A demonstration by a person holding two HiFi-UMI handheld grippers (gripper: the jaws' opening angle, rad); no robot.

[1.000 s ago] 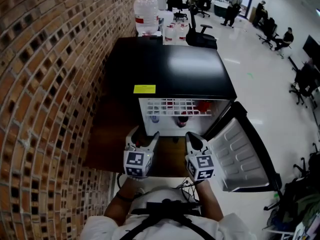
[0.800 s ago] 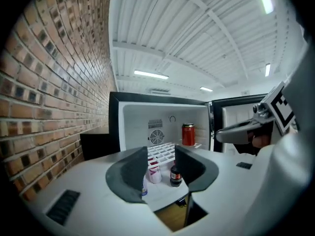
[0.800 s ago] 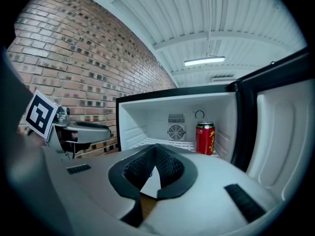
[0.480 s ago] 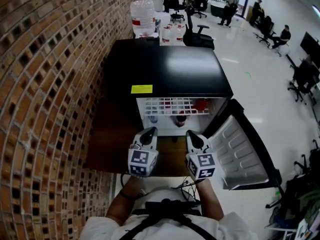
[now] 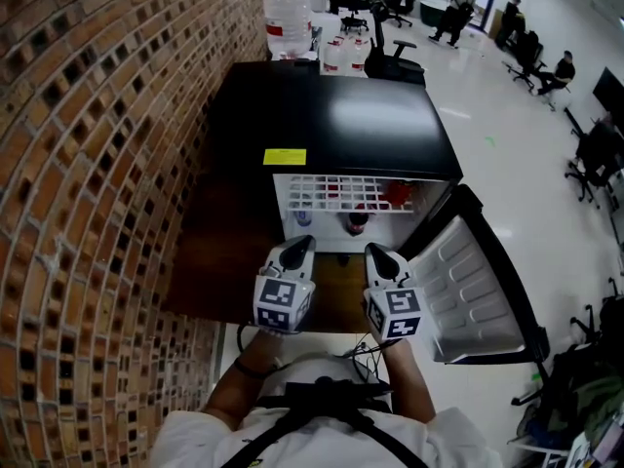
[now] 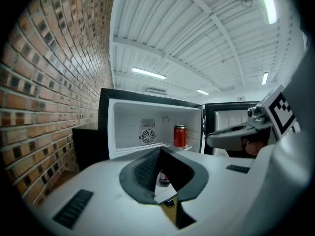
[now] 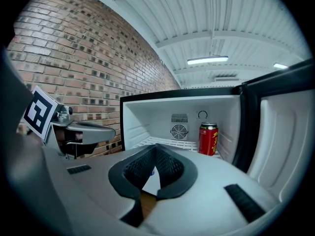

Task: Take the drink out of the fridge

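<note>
Right of frame centre, beyond our right gripper [image 7: 155, 149], we see the red can [image 7: 208, 138] upright, farther from our left gripper [image 6: 160, 148]; both grippers closed, empty.

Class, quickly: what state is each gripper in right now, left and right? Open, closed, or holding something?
Left gripper: closed, jaws together, holding nothing.
Right gripper: closed, jaws together, holding nothing.
</note>
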